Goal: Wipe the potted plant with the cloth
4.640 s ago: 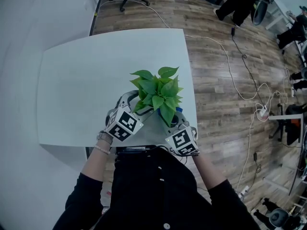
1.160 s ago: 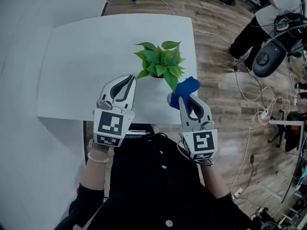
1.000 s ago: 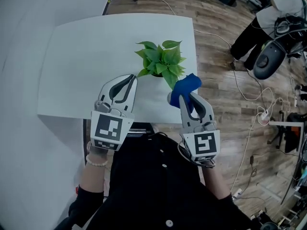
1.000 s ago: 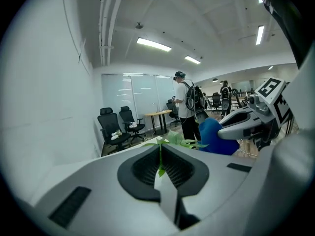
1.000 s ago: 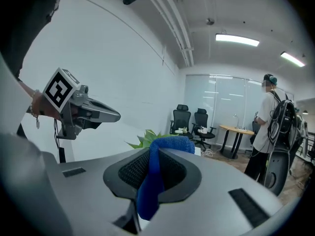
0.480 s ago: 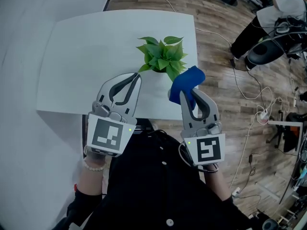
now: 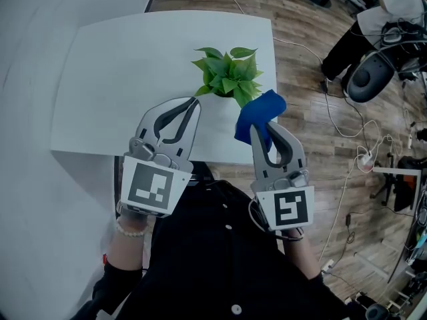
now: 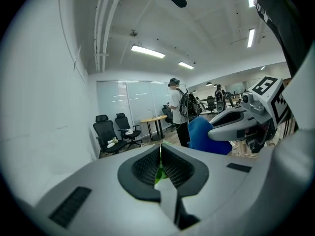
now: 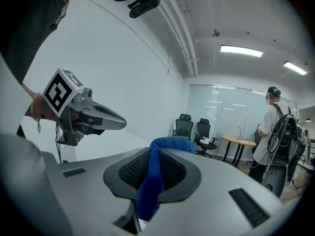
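Note:
A small potted plant (image 7: 229, 72) with green leaves stands near the right edge of the white table (image 7: 107, 79). Both grippers hover above the table's near edge, short of the plant. My left gripper (image 7: 193, 102) is shut, its tip just left of the leaves; in the left gripper view its pads (image 8: 147, 167) meet, with a green sliver showing through the slit. My right gripper (image 7: 257, 129) is shut on a blue cloth (image 7: 260, 111). In the right gripper view the cloth (image 9: 162, 144) bunches over the jaw tips and hangs down between the pads.
Right of the table lies wood floor with loose cables (image 7: 347, 179) and a seated person (image 7: 373, 39). Office chairs (image 8: 110, 134) and a standing person with a backpack (image 8: 179, 109) are farther off. A white wall runs along the table's left side.
Both grippers have risen toward the camera and look larger, the cloth still clamped in the right one. Several seconds ago they were low around the plant.

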A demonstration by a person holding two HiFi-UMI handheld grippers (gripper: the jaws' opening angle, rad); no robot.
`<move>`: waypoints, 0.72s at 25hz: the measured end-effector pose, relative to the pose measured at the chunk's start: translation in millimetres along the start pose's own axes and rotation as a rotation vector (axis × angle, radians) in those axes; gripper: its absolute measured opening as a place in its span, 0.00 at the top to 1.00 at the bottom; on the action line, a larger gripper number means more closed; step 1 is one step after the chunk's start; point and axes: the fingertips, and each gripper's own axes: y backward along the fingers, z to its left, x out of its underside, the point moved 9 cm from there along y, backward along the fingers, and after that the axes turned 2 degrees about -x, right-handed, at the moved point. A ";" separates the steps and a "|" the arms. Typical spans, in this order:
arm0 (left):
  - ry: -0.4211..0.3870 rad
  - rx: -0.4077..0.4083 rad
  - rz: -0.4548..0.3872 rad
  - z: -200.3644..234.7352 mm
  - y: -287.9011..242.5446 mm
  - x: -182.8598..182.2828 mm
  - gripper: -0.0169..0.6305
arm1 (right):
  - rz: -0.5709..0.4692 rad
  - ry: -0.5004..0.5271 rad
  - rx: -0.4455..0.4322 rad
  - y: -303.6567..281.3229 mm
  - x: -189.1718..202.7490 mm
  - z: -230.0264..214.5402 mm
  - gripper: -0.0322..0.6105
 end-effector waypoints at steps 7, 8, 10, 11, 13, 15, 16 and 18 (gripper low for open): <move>-0.013 -0.002 -0.006 -0.6 1.9 0.1 0.94 | 0.007 0.001 -0.008 -0.7 3.3 4.8 0.83; -0.019 -0.004 -0.008 -0.8 2.2 -1.1 0.94 | 0.007 -0.002 -0.008 -0.8 3.0 5.2 0.83; -0.024 -0.006 -0.015 -1.3 2.8 -3.7 0.94 | 0.005 -0.007 -0.007 -0.2 2.0 5.4 0.83; -0.024 -0.006 -0.019 -1.8 3.1 -4.6 0.94 | 0.005 -0.007 -0.007 0.2 1.9 5.5 0.83; -0.025 -0.005 -0.021 -3.3 2.9 -4.6 0.94 | 0.005 -0.005 -0.009 0.7 2.8 5.2 0.83; -0.028 -0.004 -0.020 -5.0 1.9 -3.5 0.94 | 0.009 -0.005 -0.009 0.7 4.8 4.5 0.83; -0.028 -0.003 -0.020 -5.6 1.6 -3.1 0.94 | 0.011 -0.008 -0.009 0.8 5.5 4.4 0.83; -0.025 -0.002 -0.021 -5.9 2.5 -3.8 0.94 | 0.013 -0.008 -0.011 1.5 4.9 5.3 0.83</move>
